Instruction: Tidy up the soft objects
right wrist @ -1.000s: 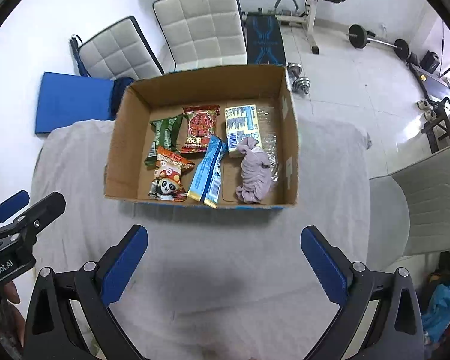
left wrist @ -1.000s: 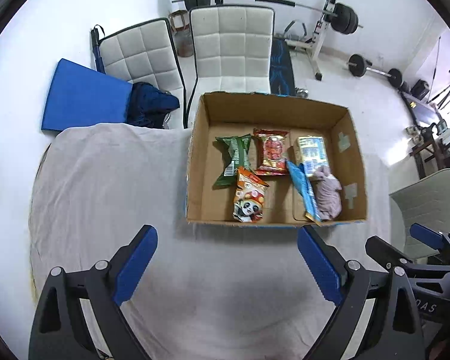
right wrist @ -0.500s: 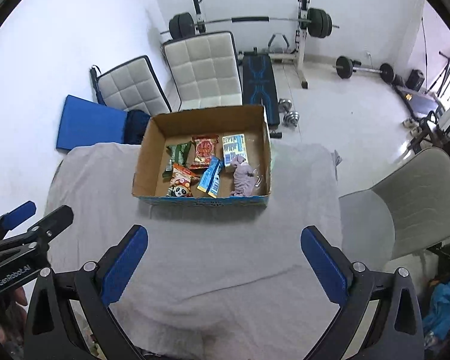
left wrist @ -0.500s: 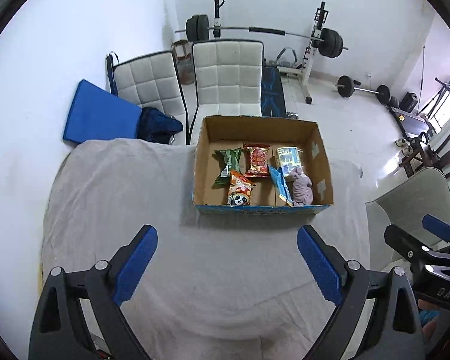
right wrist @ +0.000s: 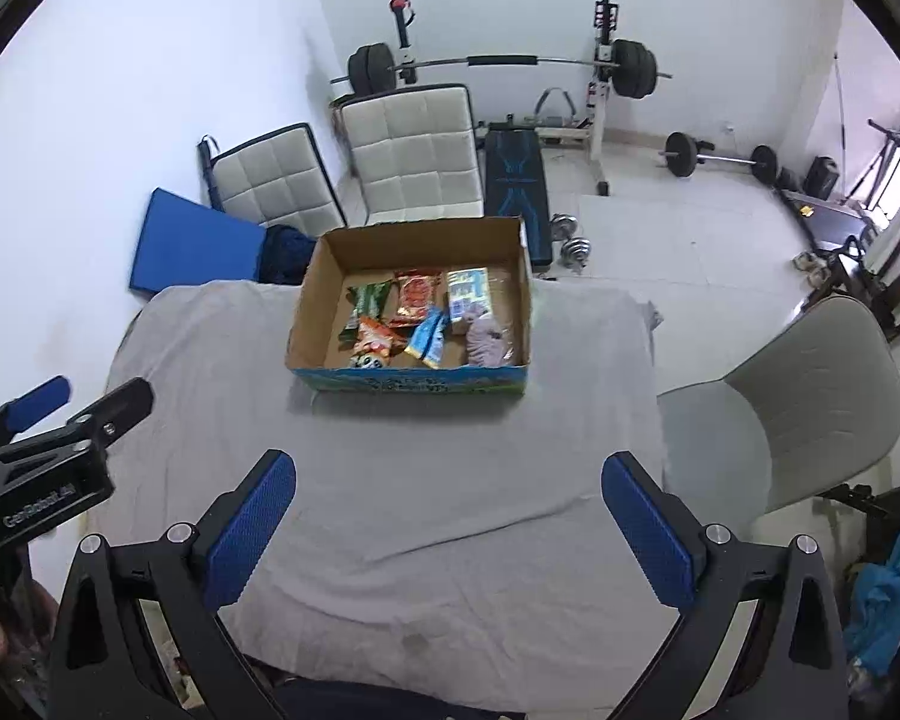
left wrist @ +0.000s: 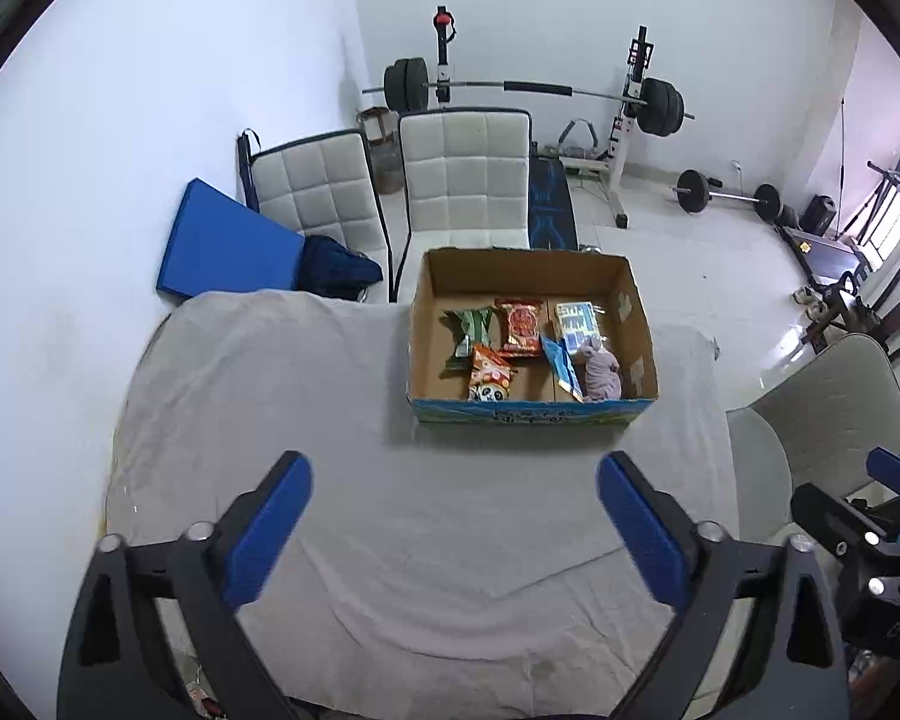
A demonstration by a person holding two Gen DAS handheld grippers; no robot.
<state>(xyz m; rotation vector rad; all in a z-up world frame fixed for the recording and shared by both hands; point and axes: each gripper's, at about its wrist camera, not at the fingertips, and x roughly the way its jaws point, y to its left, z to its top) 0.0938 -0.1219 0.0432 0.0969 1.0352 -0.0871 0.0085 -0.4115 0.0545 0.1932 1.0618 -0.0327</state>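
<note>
Inside the cardboard box (left wrist: 531, 333) on the cloth-covered counter (left wrist: 270, 396) lie a crumpled mauve cloth (left wrist: 601, 367) and snack packets (left wrist: 517, 327) with print too small to read, while the left gripper (left wrist: 453, 531), jaws opening, and right gripper (right wrist: 447, 531), jaws spread, hold nothing.

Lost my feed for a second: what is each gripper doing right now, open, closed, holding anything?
Left gripper: jaws opening, nothing between them, above the grey cloth.
Right gripper: open, holding nothing.
</note>
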